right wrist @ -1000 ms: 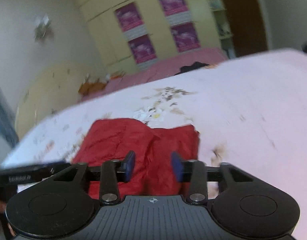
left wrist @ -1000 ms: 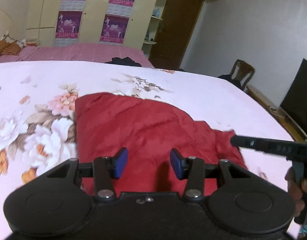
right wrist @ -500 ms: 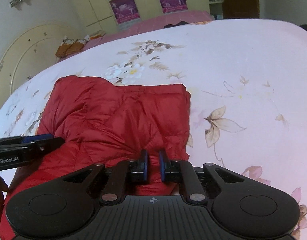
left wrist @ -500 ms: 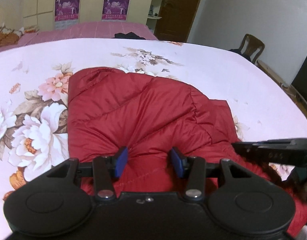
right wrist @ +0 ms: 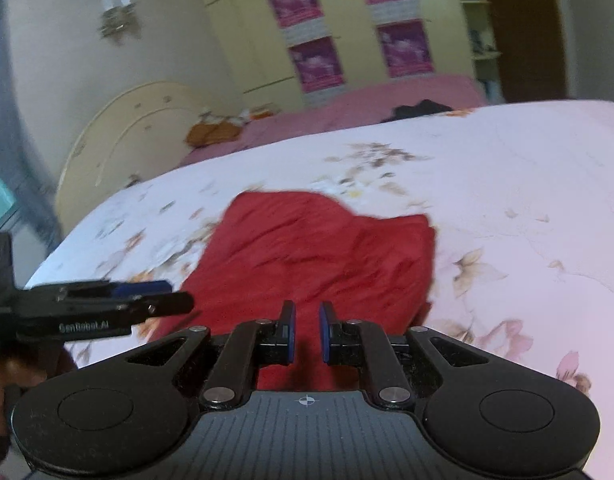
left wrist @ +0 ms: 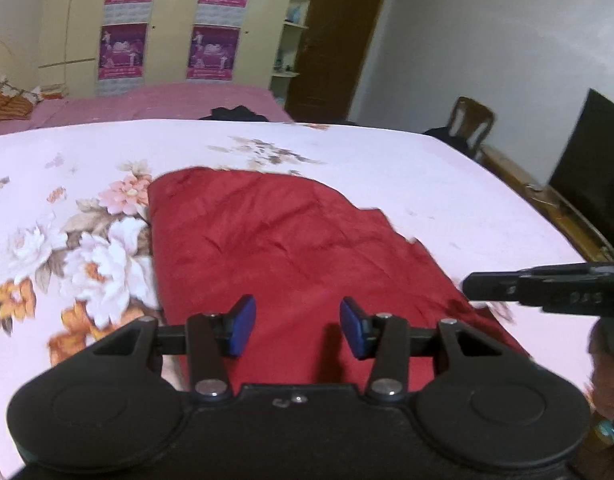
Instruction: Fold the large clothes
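A red padded garment lies folded on the floral pink bedspread; it also shows in the right wrist view. My left gripper is open and empty, raised above the garment's near edge. My right gripper has its jaws a small gap apart with nothing between them, raised above the garment's near end. The right gripper's arm shows at the right of the left wrist view, and the left gripper shows at the left of the right wrist view.
A second bed with a pink cover and a dark item lies behind. A wardrobe with posters, a brown door, a wooden chair and a dark screen stand at the right. A cream headboard is at the left.
Both grippers have lifted up and back from the garment. The right gripper's jaws, nearly together on the fabric half a second ago, have parted a little and let it go.
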The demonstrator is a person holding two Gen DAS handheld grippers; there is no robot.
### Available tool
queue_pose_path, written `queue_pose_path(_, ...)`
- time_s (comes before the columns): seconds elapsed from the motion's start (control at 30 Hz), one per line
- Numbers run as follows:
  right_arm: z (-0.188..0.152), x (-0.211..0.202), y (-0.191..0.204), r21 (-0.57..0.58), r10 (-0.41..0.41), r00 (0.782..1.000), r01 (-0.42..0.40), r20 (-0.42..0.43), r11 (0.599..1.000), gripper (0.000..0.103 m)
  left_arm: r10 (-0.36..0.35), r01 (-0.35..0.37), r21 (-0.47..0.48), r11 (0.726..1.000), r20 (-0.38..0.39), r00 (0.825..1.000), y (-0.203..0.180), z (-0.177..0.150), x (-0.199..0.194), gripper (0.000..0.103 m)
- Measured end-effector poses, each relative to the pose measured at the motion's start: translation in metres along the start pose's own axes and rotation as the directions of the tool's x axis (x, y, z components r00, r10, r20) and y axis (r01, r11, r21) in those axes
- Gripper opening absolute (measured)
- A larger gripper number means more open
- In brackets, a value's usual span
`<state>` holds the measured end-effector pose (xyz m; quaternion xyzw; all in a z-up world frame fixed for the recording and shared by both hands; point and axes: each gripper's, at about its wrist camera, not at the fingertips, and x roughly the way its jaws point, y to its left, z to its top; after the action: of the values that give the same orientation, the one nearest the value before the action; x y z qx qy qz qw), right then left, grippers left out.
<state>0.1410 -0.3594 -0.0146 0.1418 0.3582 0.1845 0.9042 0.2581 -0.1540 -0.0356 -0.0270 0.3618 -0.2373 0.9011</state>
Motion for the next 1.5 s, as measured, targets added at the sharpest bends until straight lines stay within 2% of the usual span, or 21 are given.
queue_pose_path(0.1,-0.021,0.001,0.016,-0.045,0.0,1.0,-0.001,-0.03,0.999,0.012,-0.025,0.024,-0.013,1.0,-0.024,0.999,-0.004,-0.021,-0.011,0.045)
queue_pose_path(0.23,-0.05,0.012,0.021,-0.101,-0.036,0.996,0.028,-0.08,0.994,0.012,0.005,-0.004,0.031,1.0,-0.037,0.999,-0.012,-0.052,-0.014,0.045)
queue_pose_path(0.33,-0.067,0.034,0.01,-0.077,-0.049,0.989,0.039,-0.137,0.996,0.011,0.024,-0.022,0.048,0.999,-0.05,0.998,-0.013,-0.064,-0.005,0.046)
queue_pose_path(0.43,-0.073,0.05,0.003,-0.062,-0.043,0.988,0.034,-0.146,0.997,0.011,0.049,-0.044,0.085,0.995,-0.06,0.997,-0.015,-0.069,0.006,0.046)
queue_pose_path(0.53,-0.062,0.047,0.002,-0.047,-0.024,0.985,0.017,-0.171,0.999,0.012,0.028,-0.024,0.045,0.999,-0.074,0.997,-0.007,-0.06,-0.001,0.044)
queue_pose_path(0.63,-0.041,0.016,-0.005,-0.019,0.0,0.999,-0.001,-0.053,1.0,0.012,0.023,-0.023,0.011,1.0,0.015,1.0,-0.001,-0.048,-0.023,0.044)
queue_pose_path(0.77,-0.003,0.02,-0.026,0.02,-0.062,0.996,0.061,0.065,0.998,0.012,0.036,-0.036,-0.005,0.999,0.086,0.996,0.012,-0.024,-0.009,0.044)
queue_pose_path(0.9,0.012,0.063,-0.044,0.021,-0.101,0.995,0.101,0.02,0.995,0.012,0.059,-0.058,-0.011,0.998,0.042,0.997,0.015,-0.01,0.026,0.046)
queue_pose_path(0.97,0.006,0.087,-0.055,0.017,-0.117,0.993,0.118,-0.034,0.993,0.012,0.084,-0.084,-0.005,0.996,0.018,0.996,0.016,-0.014,0.038,0.046)
queue_pose_path(1.03,-0.003,0.099,-0.064,0.029,-0.105,0.994,0.106,-0.039,0.994,0.011,0.088,-0.088,-0.014,0.996,0.017,0.996,0.017,-0.019,0.039,0.046)
queue_pose_path(1.13,0.001,0.09,-0.069,0.07,-0.094,0.995,0.096,-0.029,0.993,0.012,0.11,-0.11,-0.011,0.994,0.013,0.994,0.012,-0.016,0.03,0.045)
queue_pose_path(1.17,0.005,0.078,-0.071,0.095,-0.088,0.996,0.088,0.0,0.992,0.012,0.119,-0.119,-0.016,0.993,0.036,0.992,0.013,-0.015,0.02,0.045)
queue_pose_path(1.2,0.006,0.07,-0.072,0.119,-0.087,0.996,0.084,0.017,0.989,0.012,0.128,-0.127,-0.027,0.992,0.057,0.99,0.016,-0.015,0.015,0.057)
queue_pose_path(1.23,0.006,0.065,-0.076,0.15,-0.085,0.996,0.081,0.021,0.985,0.03,0.141,-0.138,-0.046,0.989,0.074,0.987,0.019,-0.015,0.009,0.064)
queue_pose_path(1.27,0.006,0.06,-0.083,0.182,-0.081,0.996,0.073,0.034,0.98,0.065,0.15,-0.144,-0.07,0.987,0.084,0.985,0.025,-0.014,0.006,0.074)
queue_pose_path(1.3,0.006,0.055,-0.09,0.208,-0.075,0.995,0.061,0.063,0.976,0.07,0.142,-0.134,-0.096,0.986,0.084,0.986,0.031,-0.014,0.005,0.075)
queue_pose_path(1.33,0.008,0.055,-0.096,0.232,-0.066,0.996,0.05,0.065,0.971,0.069,0.135,-0.126,-0.117,0.985,0.073,0.988,0.035,-0.012,0.006,0.075)
queue_pose_path(1.37,0.01,0.057,-0.103,0.264,-0.067,0.996,0.051,0.055,0.963,0.059,0.134,-0.125,-0.14,0.982,0.059,0.989,0.039,-0.011,0.007,0.075)
queue_pose_path(1.4,0.012,0.057,-0.108,0.289,-0.047,0.997,0.027,0.064,0.957,0.045,0.131,-0.12,-0.149,0.982,0.062,0.989,0.04,-0.01,0.008,0.074)
queue_pose_path(1.43,0.015,0.06,-0.113,0.306,-0.024,0.997,0.002,0.069,0.952,0.019,0.12,-0.108,-0.148,0.983,0.073,0.99,0.039,-0.009,0.008,0.074)
queue_pose_path(1.5,0.02,0.062,-0.109,0.289,-0.015,0.996,-0.011,0.085,0.957,0.016,0.115,-0.103,-0.135,0.985,0.085,0.99,0.035,-0.006,0.01,0.074)
